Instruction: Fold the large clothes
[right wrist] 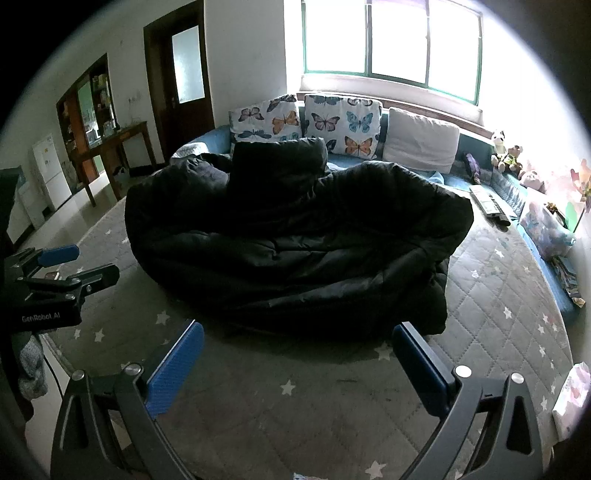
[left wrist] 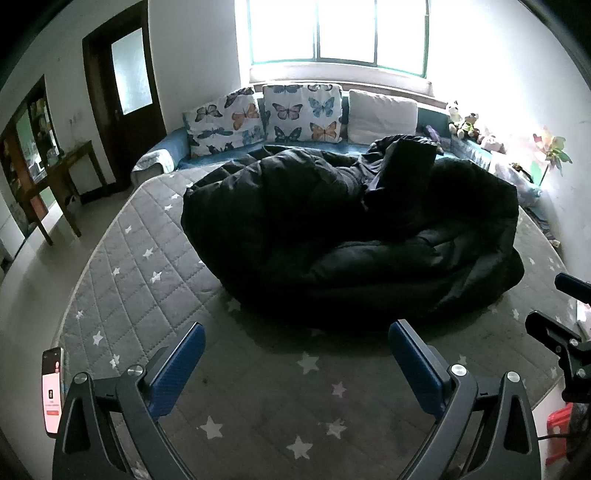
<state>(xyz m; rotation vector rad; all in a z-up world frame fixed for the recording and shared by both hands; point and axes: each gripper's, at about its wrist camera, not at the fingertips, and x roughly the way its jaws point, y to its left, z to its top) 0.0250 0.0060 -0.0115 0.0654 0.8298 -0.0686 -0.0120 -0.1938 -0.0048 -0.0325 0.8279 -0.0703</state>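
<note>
- The left gripper [left wrist: 297, 354] and right gripper [right wrist: 298, 356] are hovering, jaws wide and empty.
- The black coat [right wrist: 291, 236] is lying bunched on the mattress [right wrist: 517, 295], ahead of both jaws.
- Judgement: grip opposite hem corners, then spread flat.

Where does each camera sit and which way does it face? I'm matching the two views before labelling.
Left wrist: on the left gripper, low over the starry mattress, facing the black coat; the right gripper shows at the right edge.
Right wrist: on the right gripper, facing the coat's other side; the left gripper shows at left.
Both share the coat, butterfly pillows, window.
</note>
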